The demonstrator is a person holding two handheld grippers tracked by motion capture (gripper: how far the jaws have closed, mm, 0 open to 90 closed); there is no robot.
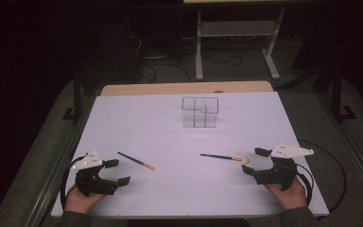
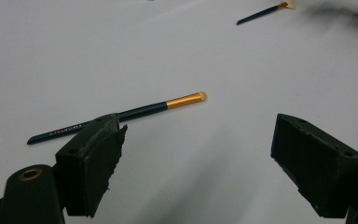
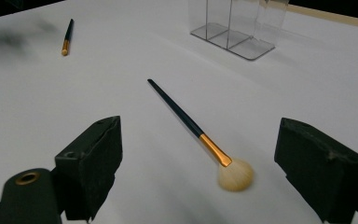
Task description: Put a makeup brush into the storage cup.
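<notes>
Right gripper view: fan brush (image 3: 200, 135) lies between right hand-held gripper's (image 3: 198, 163) wide-apart jaws, untouched.

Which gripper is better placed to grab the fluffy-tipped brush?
Right. The right gripper is open with the fluffy-tipped brush lying between its jaws; the left gripper faces the small brush instead.

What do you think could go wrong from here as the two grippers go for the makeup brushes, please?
1. Both brushes lie flat on the white table; fingers may scrape it or flick a brush away.
2. The right gripper is open near the fluffy brush's bristles, which could be crushed.
3. The clear organizer looks light and might tip on insertion.
</notes>
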